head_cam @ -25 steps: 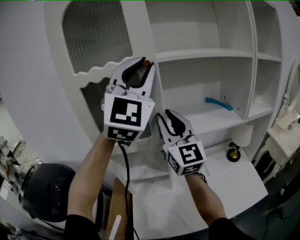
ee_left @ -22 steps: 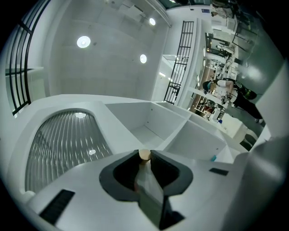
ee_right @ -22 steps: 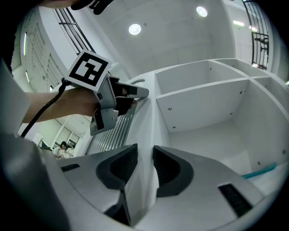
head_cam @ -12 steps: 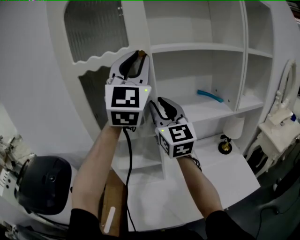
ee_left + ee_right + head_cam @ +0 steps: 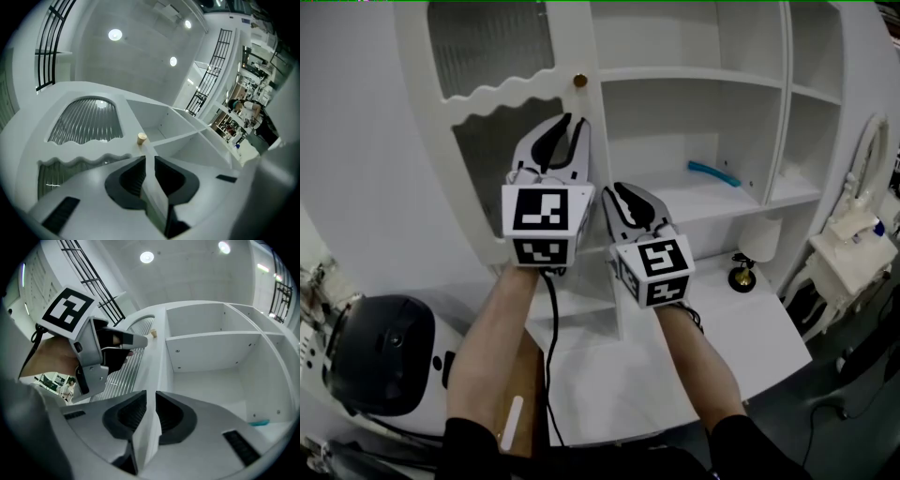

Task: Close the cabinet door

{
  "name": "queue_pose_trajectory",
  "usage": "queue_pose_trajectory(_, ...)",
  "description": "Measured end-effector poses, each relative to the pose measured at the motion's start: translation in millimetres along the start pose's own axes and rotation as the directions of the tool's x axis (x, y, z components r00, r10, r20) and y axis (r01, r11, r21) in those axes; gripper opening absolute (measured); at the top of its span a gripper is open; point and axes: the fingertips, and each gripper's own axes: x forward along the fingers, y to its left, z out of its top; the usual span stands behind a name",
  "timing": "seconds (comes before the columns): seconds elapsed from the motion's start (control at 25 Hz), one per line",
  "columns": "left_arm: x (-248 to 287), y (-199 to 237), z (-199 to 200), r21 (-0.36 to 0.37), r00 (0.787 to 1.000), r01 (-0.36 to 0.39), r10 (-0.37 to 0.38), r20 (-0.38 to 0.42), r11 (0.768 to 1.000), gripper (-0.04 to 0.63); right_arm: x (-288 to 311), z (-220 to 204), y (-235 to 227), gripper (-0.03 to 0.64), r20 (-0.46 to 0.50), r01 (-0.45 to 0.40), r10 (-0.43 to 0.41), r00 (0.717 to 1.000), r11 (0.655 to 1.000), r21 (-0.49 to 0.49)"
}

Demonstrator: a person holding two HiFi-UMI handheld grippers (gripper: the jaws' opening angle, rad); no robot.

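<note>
The white cabinet door [image 5: 502, 178] with ribbed glass panes stands ajar at the left of the open shelves. Its small brass knob [image 5: 579, 81] shows bare above my left gripper [image 5: 573, 122]. In the left gripper view the knob [image 5: 141, 138] sits just beyond the jaws, and the door's thin free edge runs between them as my left gripper [image 5: 149, 159] is closing on it. My right gripper [image 5: 614, 190] is lower on the same edge. In the right gripper view, my right gripper [image 5: 151, 394] is closing with the edge between the pads.
A blue strip [image 5: 713, 174] lies on a shelf [image 5: 694, 202] inside the cabinet. A small white lamp on a brass foot [image 5: 742, 274] stands on the lower ledge. A dark round helmet-like thing [image 5: 380, 352] and a wooden board [image 5: 517, 412] are at the lower left, white furniture [image 5: 853, 234] at the right.
My left gripper has come down from the knob along the door's edge, so the knob now shows bare. Both grippers sit closer together on the edge.
</note>
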Motion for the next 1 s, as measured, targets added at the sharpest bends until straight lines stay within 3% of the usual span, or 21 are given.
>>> queue_pose_trajectory(0.12,-13.2,-4.7,-10.0,-0.033,1.000,0.008,-0.008,-0.001,0.999,0.031,-5.9,-0.5,-1.6,0.063,0.012,0.010,-0.011,1.000,1.000,0.018)
queue_pose_trajectory(0.44,-51.0,-8.9,-57.7,-0.171,0.999,0.018,-0.024,-0.031,0.985,0.012,-20.9,-8.3,2.1,0.043,0.034,0.025,-0.029,0.999,0.995,0.097)
queue_pose_trajectory(0.72,-98.4,-29.5,-88.9,-0.296,0.998,0.017,-0.032,-0.047,0.955,0.012,-44.6,-24.2,19.9,0.028,0.017,0.014,-0.016,1.000,0.993,0.120)
queue_pose_trajectory(1.0,-150.1,-62.0,-117.0,-0.327,0.992,-0.027,-0.013,-0.122,0.945,0.012,-77.1,-36.8,36.1,0.023,-0.004,0.010,-0.010,1.000,0.994,0.112)
